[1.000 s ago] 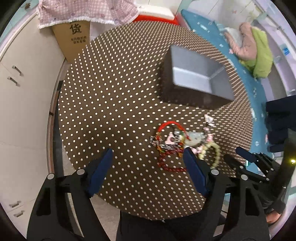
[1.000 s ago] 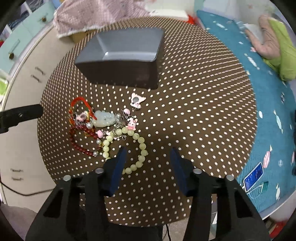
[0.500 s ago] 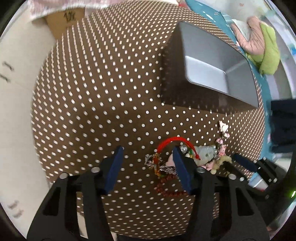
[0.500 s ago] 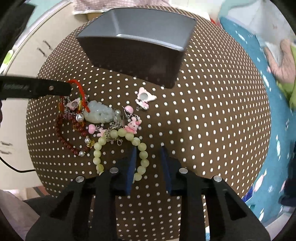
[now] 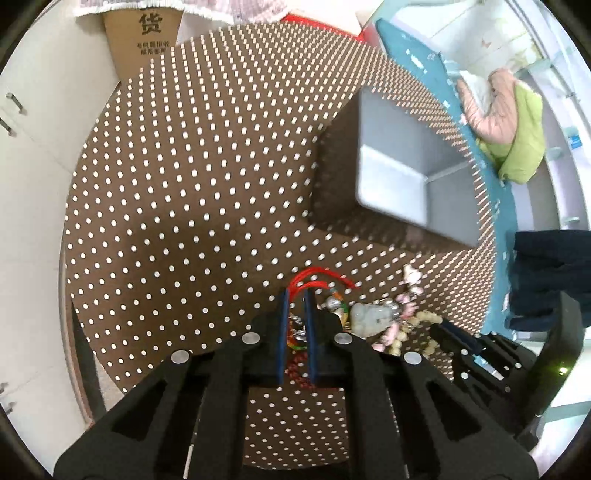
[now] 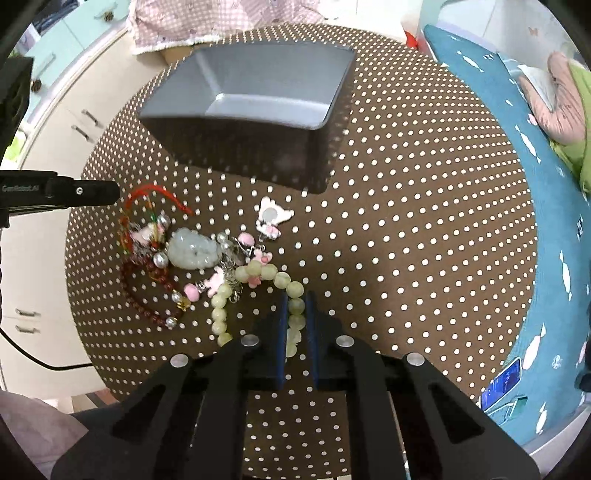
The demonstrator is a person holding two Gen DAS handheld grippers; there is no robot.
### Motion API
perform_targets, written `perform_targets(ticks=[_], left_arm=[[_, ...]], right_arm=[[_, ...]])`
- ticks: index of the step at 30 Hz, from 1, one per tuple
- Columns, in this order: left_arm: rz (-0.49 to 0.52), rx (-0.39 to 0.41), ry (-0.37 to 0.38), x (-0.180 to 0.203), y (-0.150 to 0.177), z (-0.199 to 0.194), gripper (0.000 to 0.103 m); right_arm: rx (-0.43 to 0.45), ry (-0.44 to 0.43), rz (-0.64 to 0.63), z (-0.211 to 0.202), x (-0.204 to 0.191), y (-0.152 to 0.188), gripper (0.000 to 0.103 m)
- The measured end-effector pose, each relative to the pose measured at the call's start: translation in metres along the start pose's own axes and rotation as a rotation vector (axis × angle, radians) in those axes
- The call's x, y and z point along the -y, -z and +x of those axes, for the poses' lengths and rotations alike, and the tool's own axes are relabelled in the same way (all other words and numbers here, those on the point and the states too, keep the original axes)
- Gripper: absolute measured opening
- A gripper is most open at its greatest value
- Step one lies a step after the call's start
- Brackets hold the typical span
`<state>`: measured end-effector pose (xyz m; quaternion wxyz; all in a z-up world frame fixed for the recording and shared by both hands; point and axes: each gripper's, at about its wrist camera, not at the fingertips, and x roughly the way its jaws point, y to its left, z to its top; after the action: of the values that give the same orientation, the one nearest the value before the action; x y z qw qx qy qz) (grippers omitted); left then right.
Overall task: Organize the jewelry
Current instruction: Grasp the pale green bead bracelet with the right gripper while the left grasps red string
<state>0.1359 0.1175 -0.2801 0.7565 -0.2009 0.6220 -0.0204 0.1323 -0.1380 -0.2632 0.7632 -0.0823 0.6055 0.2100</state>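
Observation:
A tangle of jewelry lies near the front of the round brown dotted table (image 6: 406, 221). My left gripper (image 5: 296, 295) is closing its jaws, and the red cord bracelet (image 5: 314, 275) with its coloured charms sits pinched between the blue pads. A dark red bead bracelet (image 6: 147, 306) lies under it. My right gripper (image 6: 295, 295) is closing on the pale green bead bracelet (image 6: 280, 278), whose beads run between its pads. A jade pendant (image 6: 194, 251) and a white bear clip (image 6: 273, 216) lie between the two. The empty grey box (image 6: 240, 147) stands behind the pile.
White cabinets (image 6: 74, 122) stand left of the table, with a cardboard box (image 5: 147, 37) under a pink checked cloth (image 6: 221, 18) behind it. A teal bed (image 6: 535, 221) runs along the right, with a phone (image 6: 502, 382) on it. The table's edge is close below both grippers.
Both grippers have dropped closer to the jewelry pile. The left jaws have narrowed from wide open onto the red cord bracelet, the right jaws onto the green beads.

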Motion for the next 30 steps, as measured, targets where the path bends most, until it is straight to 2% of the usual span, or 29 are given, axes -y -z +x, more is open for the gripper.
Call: perform_targets(ticks=[6, 9, 10, 11, 13, 14, 18, 21, 22, 23, 24, 30], left_arm=[[0.018, 0.074, 0.044, 0.005, -0.004, -0.038, 0.009], [0.03, 0.049, 0.041, 0.005, -0.004, -0.035, 0.01], [0.035, 0.037, 0.039, 0.006, -0.003, -0.032, 0.014], [0.045, 0.022, 0.026, 0.005, -0.003, -0.027, 0.027], [0.065, 0.001, -0.001, 0.008, 0.0, -0.01, 0.045], [0.068, -0.014, -0.009, 0.008, 0.001, -0.004, 0.048], [0.077, -0.057, -0.036, 0.008, 0.002, 0.021, 0.048], [0.102, -0.067, -0.079, 0.009, 0.002, 0.036, 0.045], [0.122, -0.045, -0.097, 0.011, 0.003, 0.036, 0.033], [0.136, -0.041, -0.104, 0.013, 0.002, 0.036, 0.012], [0.144, -0.049, -0.113, 0.014, 0.002, 0.036, 0.005], [0.153, 0.016, -0.075, 0.022, 0.0, 0.005, 0.005]], right_arm=[[0.054, -0.018, 0.02, -0.032, -0.006, 0.0, 0.008], [0.072, -0.017, 0.024, -0.048, -0.002, 0.002, 0.008], [0.077, -0.016, 0.025, -0.054, -0.007, 0.007, 0.008], [0.084, -0.017, 0.028, -0.058, -0.006, 0.008, 0.008], [0.096, -0.02, 0.031, -0.065, -0.005, 0.012, 0.008], [0.1, -0.02, 0.032, -0.063, -0.008, 0.012, 0.008], [0.112, -0.022, 0.049, -0.073, -0.004, 0.014, 0.008], [0.118, -0.027, 0.063, -0.075, -0.002, 0.012, 0.008], [0.12, -0.031, 0.067, -0.077, -0.001, 0.01, 0.008], [0.119, -0.033, 0.069, -0.078, -0.001, 0.009, 0.008], [0.12, -0.033, 0.072, -0.078, 0.001, 0.009, 0.008], [0.142, -0.045, 0.093, -0.09, 0.006, 0.004, 0.008]])
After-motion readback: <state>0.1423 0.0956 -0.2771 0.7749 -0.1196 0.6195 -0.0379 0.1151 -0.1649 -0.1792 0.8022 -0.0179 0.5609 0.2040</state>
